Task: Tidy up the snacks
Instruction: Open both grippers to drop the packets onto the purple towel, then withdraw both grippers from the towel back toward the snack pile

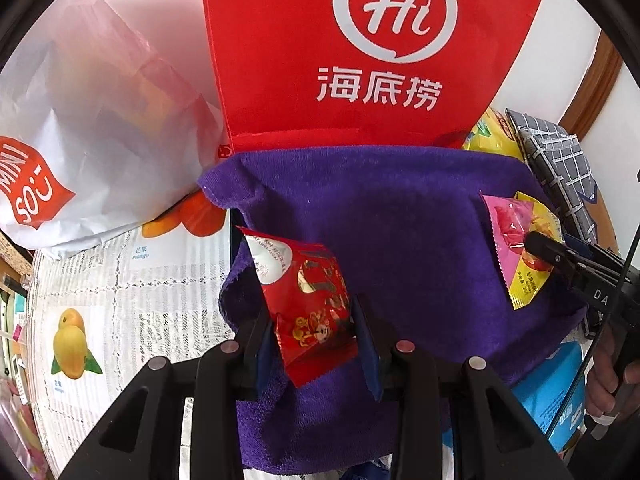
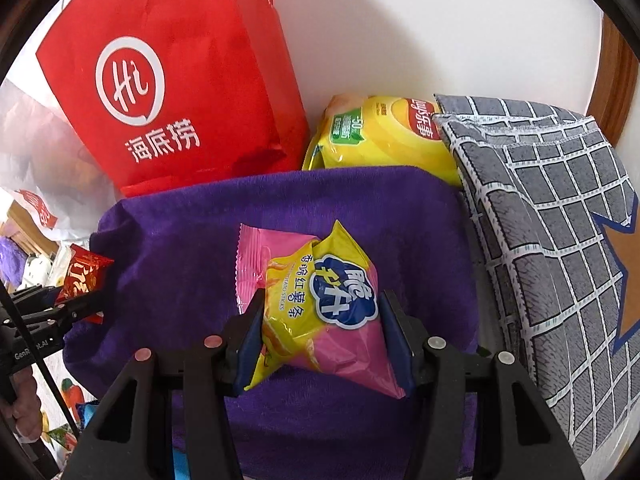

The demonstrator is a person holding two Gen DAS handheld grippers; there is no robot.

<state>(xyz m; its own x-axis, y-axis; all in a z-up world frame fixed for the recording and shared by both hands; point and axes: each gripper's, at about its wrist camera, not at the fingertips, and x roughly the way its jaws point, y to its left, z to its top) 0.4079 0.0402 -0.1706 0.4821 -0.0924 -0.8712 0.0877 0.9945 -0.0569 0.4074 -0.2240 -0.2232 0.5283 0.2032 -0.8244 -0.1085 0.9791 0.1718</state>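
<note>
Left wrist view: the left gripper point(image 1: 314, 346) has its two fingers clamped on the lower part of a red snack packet point(image 1: 306, 300), which stands tilted over the left edge of a purple towel point(image 1: 384, 208). The towel is spread over a table whose cloth point(image 1: 132, 288), printed with fruit pictures, shows bare to the left. Against the towel's far edge stands a red paper bag point(image 1: 360, 52) with a white round logo; a white plastic bag point(image 1: 80, 132) lies beside it at the table's far left. Near the towel's right edge, the right gripper point(image 1: 538, 246) holds a pink-and-yellow snack packet point(image 1: 516, 240); a hand point(image 1: 608, 376) grips its handle. A blue box point(image 1: 556, 392) shows under the towel's near right corner.

Right wrist view: the right gripper point(image 2: 324, 336) has its fingers pressed against both sides of the pink-and-yellow snack packet point(image 2: 320, 304), held above the middle of the purple towel point(image 2: 180, 232). A yellow chip bag point(image 2: 380, 136) lies just beyond the towel's far right corner, touching a grey checked cloth point(image 2: 560, 216) along the right edge. The red paper bag point(image 2: 172, 76) stands at the far left corner. At the left edge, the left gripper point(image 2: 80, 304) holds the red snack packet point(image 2: 82, 280).
</note>
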